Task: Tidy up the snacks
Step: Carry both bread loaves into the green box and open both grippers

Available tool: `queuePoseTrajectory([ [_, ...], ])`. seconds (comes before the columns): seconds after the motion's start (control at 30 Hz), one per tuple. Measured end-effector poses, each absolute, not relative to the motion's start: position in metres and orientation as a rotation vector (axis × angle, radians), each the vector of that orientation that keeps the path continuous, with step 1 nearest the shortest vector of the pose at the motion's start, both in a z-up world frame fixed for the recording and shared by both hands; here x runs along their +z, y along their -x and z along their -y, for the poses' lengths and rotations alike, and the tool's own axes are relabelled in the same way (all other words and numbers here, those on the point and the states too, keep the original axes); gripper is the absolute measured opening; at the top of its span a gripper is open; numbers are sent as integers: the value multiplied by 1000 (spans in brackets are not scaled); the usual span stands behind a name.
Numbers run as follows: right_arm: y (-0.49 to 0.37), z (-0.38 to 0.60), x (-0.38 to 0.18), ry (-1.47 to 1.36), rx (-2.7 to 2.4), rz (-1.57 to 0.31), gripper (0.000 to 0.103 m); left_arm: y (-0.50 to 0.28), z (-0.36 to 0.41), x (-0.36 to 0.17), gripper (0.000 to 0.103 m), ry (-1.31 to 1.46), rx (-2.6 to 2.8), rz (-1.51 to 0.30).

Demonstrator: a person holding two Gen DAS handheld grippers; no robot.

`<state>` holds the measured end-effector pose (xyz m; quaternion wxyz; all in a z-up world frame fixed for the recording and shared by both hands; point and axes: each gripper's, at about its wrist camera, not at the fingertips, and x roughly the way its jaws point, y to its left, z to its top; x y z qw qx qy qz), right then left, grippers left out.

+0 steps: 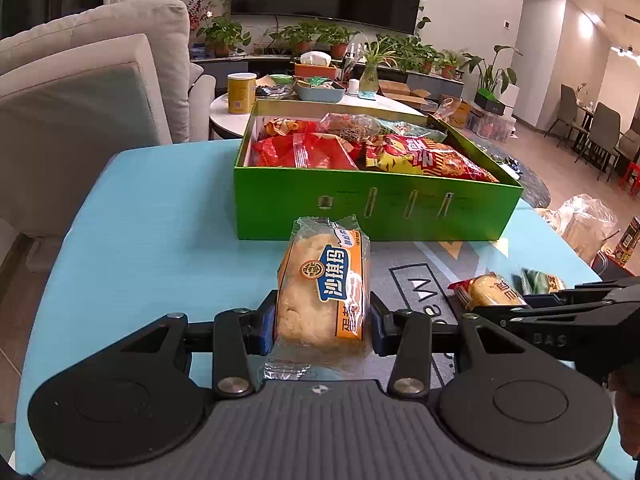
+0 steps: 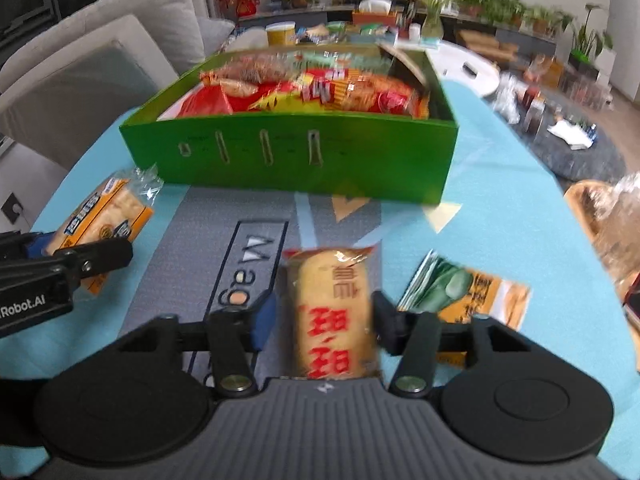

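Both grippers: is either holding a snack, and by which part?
Left gripper clamps the pastry pack across its long sides near the lower end. Right gripper clamps the red-lettered snack pack across its sides, mid-length.

Box (image 1: 376, 208) sits on the table (image 1: 152, 232), toward its far side, packed with snack bags (image 1: 424, 156). Before the box, nearer the viewer, two packets side by side — wrapped pastry (image 1: 324, 288) on the left between the left gripper's (image 1: 323, 328) jaws, cake packet (image 2: 334, 312) on the right between the right gripper's (image 2: 323, 320) jaws. Right of that a flat sachet (image 2: 468, 292) lies on the table. Behind the box — a round side table (image 1: 224, 108), sofa (image 1: 92, 80) to the left.
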<state>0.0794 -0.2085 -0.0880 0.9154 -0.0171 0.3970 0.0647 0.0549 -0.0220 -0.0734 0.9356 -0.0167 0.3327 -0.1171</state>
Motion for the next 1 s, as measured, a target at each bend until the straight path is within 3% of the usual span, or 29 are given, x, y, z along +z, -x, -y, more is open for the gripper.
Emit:
queuePoseTrajectory([
  [0.43,-79,205,-38,-87,217,-683,43,-53,16,-65,40,48,-234,-652],
  [1.0,-152,189,9,-160,191,-486,43,-76,10,-33,40,20,-218,-576],
])
